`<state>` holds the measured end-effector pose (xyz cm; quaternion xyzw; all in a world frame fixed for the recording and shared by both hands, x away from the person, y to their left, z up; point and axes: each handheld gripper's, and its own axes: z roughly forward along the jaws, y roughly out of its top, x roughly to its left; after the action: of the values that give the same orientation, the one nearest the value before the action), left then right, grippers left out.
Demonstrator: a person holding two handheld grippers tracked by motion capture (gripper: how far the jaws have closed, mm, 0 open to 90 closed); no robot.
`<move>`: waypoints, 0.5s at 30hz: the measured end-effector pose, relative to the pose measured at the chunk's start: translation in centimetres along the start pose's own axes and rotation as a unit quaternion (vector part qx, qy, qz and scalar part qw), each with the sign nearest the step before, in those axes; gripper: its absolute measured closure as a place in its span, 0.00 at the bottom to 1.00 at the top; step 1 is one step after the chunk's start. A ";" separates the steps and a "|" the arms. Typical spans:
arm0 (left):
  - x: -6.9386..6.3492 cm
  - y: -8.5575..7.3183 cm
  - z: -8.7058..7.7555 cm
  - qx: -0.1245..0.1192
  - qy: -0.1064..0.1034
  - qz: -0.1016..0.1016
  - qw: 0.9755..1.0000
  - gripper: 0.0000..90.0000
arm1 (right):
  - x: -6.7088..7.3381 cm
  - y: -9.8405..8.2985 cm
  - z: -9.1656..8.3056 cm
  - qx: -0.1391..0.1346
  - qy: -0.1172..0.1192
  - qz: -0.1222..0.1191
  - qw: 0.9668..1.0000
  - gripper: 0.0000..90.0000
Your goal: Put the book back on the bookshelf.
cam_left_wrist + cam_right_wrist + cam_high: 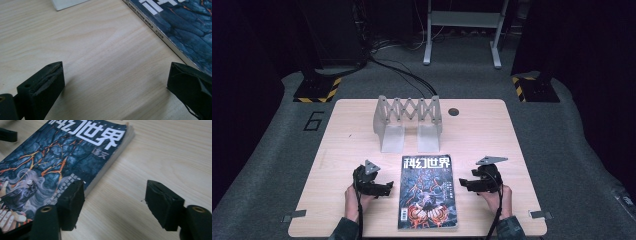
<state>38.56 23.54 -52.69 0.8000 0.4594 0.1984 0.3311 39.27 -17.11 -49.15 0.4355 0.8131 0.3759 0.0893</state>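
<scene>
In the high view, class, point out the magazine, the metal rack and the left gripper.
magazine [427, 192]: high view, middle of its cover.
metal rack [408, 111]: high view, its zigzag top.
left gripper [388, 188]: high view, midway between the tips of its jaws.

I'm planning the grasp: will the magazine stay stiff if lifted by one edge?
Probably not. The magazine looks thin and soft-covered, so it would likely sag from one edge. Its glossy cover may slip. Lying flat on the table, it should slide, not tip.
</scene>
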 end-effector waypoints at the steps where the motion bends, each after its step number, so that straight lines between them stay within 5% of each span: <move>1: -0.3 0.1 0.3 0.006 -0.005 0.005 1.000 0.01 | 0.2 0.2 0.2 0.006 0.003 0.000 1.000 0.38; 8: -0.3 0.1 0.4 0.007 -0.008 0.018 1.000 0.00 | 1.1 1.5 2.0 0.031 0.034 -0.011 0.999 0.48; 15: -0.4 0.1 0.5 0.001 -0.005 0.017 1.000 0.00 | 1.6 2.3 3.7 0.060 0.038 -0.018 0.997 0.50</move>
<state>38.72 22.98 -53.01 0.8089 0.4446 0.1994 0.3289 41.52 -13.09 -49.85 0.4108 0.8448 0.3407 0.0384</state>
